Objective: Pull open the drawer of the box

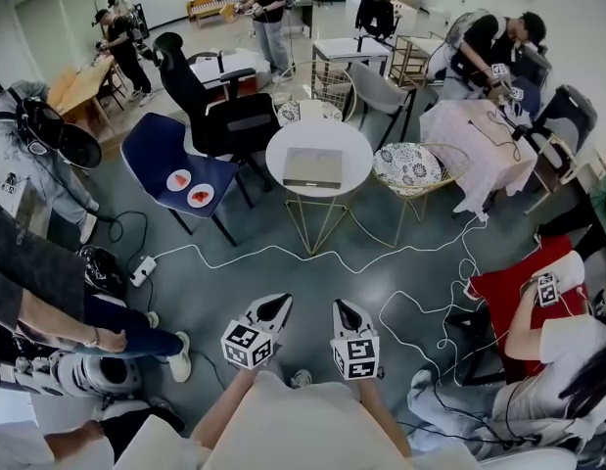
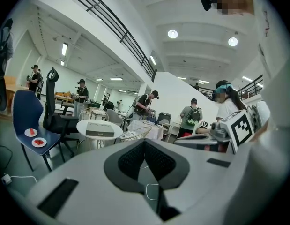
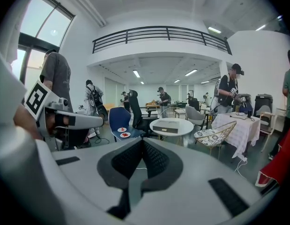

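The box [image 1: 312, 167] is a flat grey case lying on a small round white table [image 1: 353, 143] in the middle of the room. It also shows far ahead in the left gripper view [image 2: 99, 129] and in the right gripper view [image 3: 166, 126]. Both grippers hang low in front of the person's body, well short of the table. The left gripper [image 1: 276, 307] has its jaws together with nothing between them, seen close up [image 2: 145, 142]. The right gripper [image 1: 344, 311] is likewise shut and empty [image 3: 142, 142].
A blue chair [image 1: 151, 155] carrying two small plates [image 1: 190, 189] stands left of the table, with a black office chair [image 1: 219, 116] behind. A wire chair with a patterned cushion [image 1: 410, 169] stands right. White cables [image 1: 283, 253] and a power strip [image 1: 143, 270] lie on the floor. People sit and stand around.
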Available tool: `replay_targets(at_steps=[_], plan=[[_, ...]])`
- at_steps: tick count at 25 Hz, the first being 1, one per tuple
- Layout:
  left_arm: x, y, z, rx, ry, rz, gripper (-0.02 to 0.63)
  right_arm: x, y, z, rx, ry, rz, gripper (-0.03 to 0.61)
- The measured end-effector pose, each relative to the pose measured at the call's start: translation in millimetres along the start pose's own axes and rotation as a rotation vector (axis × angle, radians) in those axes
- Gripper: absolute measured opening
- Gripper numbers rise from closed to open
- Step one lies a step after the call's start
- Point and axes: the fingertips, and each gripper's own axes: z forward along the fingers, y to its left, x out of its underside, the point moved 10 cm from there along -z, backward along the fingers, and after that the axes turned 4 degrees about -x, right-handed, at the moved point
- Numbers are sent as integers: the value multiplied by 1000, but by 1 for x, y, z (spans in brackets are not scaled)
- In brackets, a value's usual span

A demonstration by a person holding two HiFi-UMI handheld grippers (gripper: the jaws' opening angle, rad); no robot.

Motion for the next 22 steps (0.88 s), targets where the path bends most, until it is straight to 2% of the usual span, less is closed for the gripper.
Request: replay_targets(at_steps=[9,22], plan=[[2,4,14,7,2,6,11,2,-13,5,14,4,4,15],[-4,61,46,0,-7,-11,11,-8,-26,65,-4,19,-11,15]])
